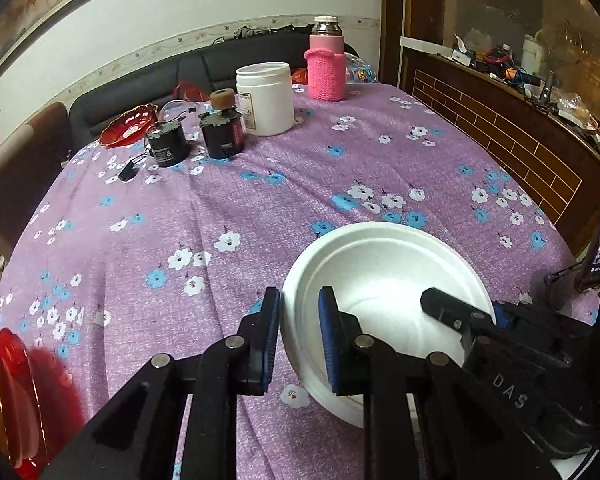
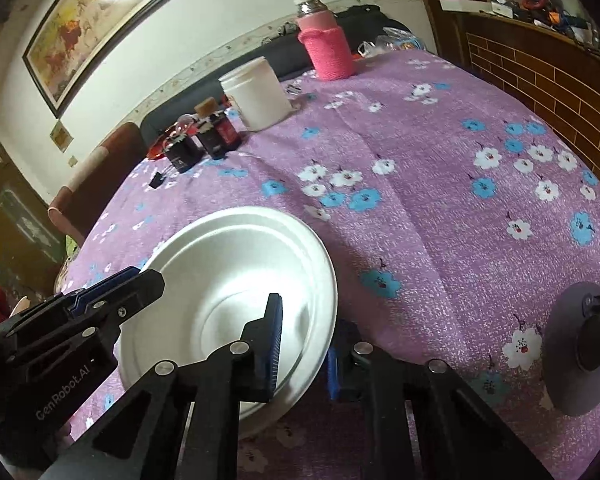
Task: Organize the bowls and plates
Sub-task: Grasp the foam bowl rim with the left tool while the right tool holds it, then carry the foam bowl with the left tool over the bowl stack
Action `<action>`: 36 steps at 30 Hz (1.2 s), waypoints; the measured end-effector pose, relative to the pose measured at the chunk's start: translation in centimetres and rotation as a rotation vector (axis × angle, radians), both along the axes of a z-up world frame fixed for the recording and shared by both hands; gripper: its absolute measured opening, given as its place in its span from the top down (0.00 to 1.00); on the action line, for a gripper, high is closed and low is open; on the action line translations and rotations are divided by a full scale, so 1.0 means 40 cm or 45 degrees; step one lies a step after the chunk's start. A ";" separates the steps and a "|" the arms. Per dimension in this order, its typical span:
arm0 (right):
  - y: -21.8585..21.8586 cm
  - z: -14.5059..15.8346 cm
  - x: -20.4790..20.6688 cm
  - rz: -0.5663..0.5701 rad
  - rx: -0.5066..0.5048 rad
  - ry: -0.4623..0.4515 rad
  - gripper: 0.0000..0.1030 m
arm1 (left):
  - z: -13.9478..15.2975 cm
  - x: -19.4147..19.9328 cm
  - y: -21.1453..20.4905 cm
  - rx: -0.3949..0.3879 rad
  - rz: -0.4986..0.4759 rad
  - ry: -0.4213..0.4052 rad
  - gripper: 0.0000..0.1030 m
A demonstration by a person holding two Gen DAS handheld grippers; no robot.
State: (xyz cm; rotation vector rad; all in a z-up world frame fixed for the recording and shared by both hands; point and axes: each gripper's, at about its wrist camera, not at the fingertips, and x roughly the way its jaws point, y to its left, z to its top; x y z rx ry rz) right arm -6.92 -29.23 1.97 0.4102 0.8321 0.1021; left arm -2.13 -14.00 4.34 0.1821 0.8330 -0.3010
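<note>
A white foam bowl (image 1: pixel 384 272) sits tilted over the purple flowered tablecloth (image 1: pixel 240 208). My left gripper (image 1: pixel 299 304) is shut on its left rim, one blue pad outside the wall and one inside. In that view the right gripper (image 1: pixel 456 312) reaches in over the bowl's right rim. In the right wrist view the bowl (image 2: pixel 228 272) fills the lower left, and my right gripper (image 2: pixel 305 324) is shut on its right rim, with one pad inside and the other outside and partly hidden. The left gripper (image 2: pixel 136 282) holds the far left rim there.
A red plate (image 1: pixel 8 392) lies at the near left edge and a red dish (image 1: pixel 128 126) at the far left. Two black cylinders (image 1: pixel 168 146), a white jar (image 1: pixel 266 98) and a pink-sleeved bottle (image 1: pixel 326 68) stand at the back. A grey disc (image 2: pixel 576 344) lies at the right.
</note>
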 end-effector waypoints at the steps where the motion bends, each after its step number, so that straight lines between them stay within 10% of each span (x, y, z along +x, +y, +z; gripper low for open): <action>1: 0.000 0.005 -0.004 0.001 0.007 -0.018 0.84 | 0.001 -0.001 0.005 -0.008 0.005 0.003 0.82; 16: 0.016 0.022 -0.011 0.029 0.007 -0.079 0.89 | 0.018 -0.023 0.041 -0.044 0.072 -0.005 0.82; 18: 0.017 0.019 -0.008 0.033 0.009 -0.066 0.89 | 0.024 -0.005 0.079 -0.135 0.111 0.033 0.70; 20: 0.015 0.014 -0.004 0.025 0.016 -0.048 0.86 | 0.025 0.010 0.114 -0.232 0.141 0.070 0.34; 30: 0.011 -0.007 0.006 0.011 0.015 0.009 0.77 | -0.064 0.057 0.051 -0.149 0.050 0.209 0.33; 33: 0.006 -0.020 0.014 0.033 0.070 0.034 0.77 | -0.087 0.056 0.033 -0.151 0.007 0.251 0.78; 36: 0.012 -0.021 0.012 0.031 0.048 0.033 0.87 | -0.088 0.050 0.041 -0.151 0.014 0.244 0.84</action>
